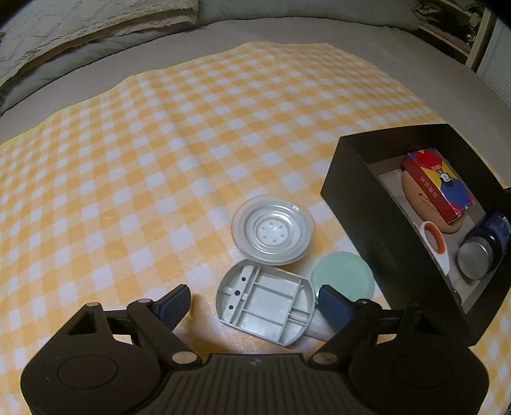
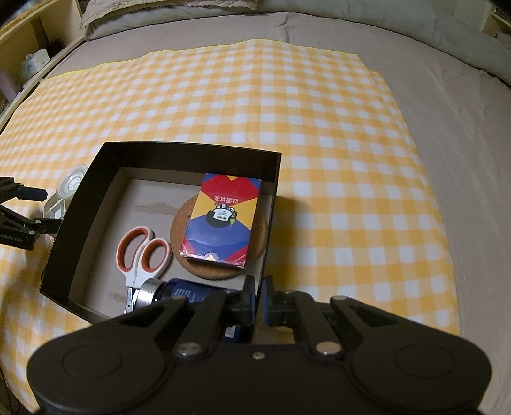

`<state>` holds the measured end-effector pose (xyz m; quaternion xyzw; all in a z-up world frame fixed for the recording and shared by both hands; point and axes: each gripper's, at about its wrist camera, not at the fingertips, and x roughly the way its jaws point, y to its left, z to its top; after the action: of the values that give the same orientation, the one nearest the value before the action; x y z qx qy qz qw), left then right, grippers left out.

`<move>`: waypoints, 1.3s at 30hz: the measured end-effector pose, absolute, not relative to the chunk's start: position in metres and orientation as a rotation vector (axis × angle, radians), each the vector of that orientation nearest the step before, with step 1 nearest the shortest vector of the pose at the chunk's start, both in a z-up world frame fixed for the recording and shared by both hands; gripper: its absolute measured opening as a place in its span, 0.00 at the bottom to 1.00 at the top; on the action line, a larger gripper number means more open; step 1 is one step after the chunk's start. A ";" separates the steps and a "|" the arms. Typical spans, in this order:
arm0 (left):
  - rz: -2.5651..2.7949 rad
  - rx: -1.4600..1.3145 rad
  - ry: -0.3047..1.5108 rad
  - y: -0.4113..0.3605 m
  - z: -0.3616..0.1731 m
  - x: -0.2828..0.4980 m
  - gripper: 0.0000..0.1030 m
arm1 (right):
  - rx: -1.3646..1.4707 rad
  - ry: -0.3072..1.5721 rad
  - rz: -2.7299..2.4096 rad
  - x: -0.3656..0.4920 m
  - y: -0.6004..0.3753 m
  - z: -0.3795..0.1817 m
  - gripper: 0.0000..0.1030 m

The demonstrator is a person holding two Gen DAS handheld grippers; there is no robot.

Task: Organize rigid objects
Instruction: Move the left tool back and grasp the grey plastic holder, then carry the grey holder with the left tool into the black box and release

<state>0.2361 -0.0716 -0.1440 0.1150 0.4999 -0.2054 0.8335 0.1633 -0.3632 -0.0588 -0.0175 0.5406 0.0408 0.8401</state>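
My left gripper [image 1: 252, 300] is open, its fingers either side of a grey ribbed plastic piece [image 1: 265, 306] lying on the checked cloth. A clear round lid [image 1: 273, 231] and a mint green disc [image 1: 343, 276] lie beside it. The black box [image 1: 377, 230] stands to the right, holding a colourful card box [image 2: 223, 220] on a cork coaster [image 2: 182, 223], orange-handled scissors [image 2: 140, 252] and a dark blue jar with a silver cap [image 2: 179, 292]. My right gripper [image 2: 258, 301] is shut on the box's near right wall [image 2: 266, 236].
The yellow and white checked cloth [image 2: 335, 153] covers a grey bed [image 2: 447, 95]. Pillows [image 1: 80, 28] lie at the far edge. A shelf [image 2: 28, 57] stands at the far left in the right wrist view.
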 end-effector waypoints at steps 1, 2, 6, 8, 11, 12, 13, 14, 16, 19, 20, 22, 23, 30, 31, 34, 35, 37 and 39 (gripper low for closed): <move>-0.438 0.245 1.060 -0.071 -0.145 0.237 0.82 | -0.038 1.143 0.086 0.164 -0.363 -0.059 0.05; -0.440 0.243 1.062 -0.071 -0.147 0.239 0.79 | -0.039 1.144 0.086 0.164 -0.363 -0.059 0.05; -0.439 0.201 1.077 -0.066 -0.148 0.244 0.66 | -0.043 1.147 0.087 0.165 -0.363 -0.060 0.05; -0.447 0.172 1.088 -0.064 -0.148 0.245 0.64 | -0.053 1.149 0.087 0.167 -0.362 -0.061 0.05; -0.441 0.158 1.096 -0.064 -0.146 0.244 0.64 | -0.065 1.152 0.081 0.168 -0.360 -0.062 0.05; -0.437 0.156 1.097 -0.063 -0.146 0.243 0.64 | -0.069 1.152 0.079 0.169 -0.359 -0.062 0.05; -0.434 0.153 1.099 -0.062 -0.145 0.243 0.64 | -0.073 1.153 0.078 0.169 -0.359 -0.062 0.05; -0.427 0.149 1.102 -0.061 -0.144 0.242 0.64 | -0.078 1.153 0.078 0.169 -0.358 -0.062 0.05; -0.415 0.139 1.105 -0.059 -0.143 0.241 0.64 | -0.075 1.153 0.078 0.169 -0.359 -0.063 0.05; -0.395 0.122 1.104 -0.054 -0.140 0.240 0.64 | -0.077 1.153 0.079 0.169 -0.359 -0.063 0.05; -0.391 0.115 1.101 -0.052 -0.138 0.240 0.64 | -0.077 1.153 0.079 0.169 -0.359 -0.063 0.05; -0.384 0.098 1.090 -0.047 -0.134 0.238 0.64 | -0.077 1.153 0.079 0.169 -0.359 -0.062 0.05; -0.380 0.087 1.084 -0.045 -0.132 0.238 0.64 | -0.079 1.153 0.078 0.169 -0.358 -0.063 0.05; -0.368 -0.001 1.039 -0.029 -0.110 0.234 0.64 | -0.082 1.153 0.077 0.170 -0.358 -0.063 0.05; -0.366 -0.013 1.030 -0.027 -0.106 0.233 0.64 | -0.082 1.153 0.078 0.170 -0.358 -0.063 0.05; -0.373 -0.062 1.003 -0.026 -0.093 0.230 0.64 | -0.088 1.153 0.079 0.170 -0.358 -0.063 0.05; -0.378 -0.079 0.995 -0.028 -0.090 0.229 0.64 | -0.089 1.152 0.079 0.170 -0.359 -0.063 0.05; -0.387 -0.111 0.982 -0.034 -0.084 0.227 0.64 | -0.090 1.152 0.080 0.169 -0.359 -0.063 0.05; -0.399 -0.143 0.977 -0.044 -0.080 0.227 0.64 | -0.089 1.152 0.080 0.169 -0.359 -0.063 0.05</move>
<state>0.2273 -0.0435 -0.0800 -0.0682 0.4656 -0.1903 0.8616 0.1693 -0.3586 -0.0633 -0.0421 0.5445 0.0377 0.8369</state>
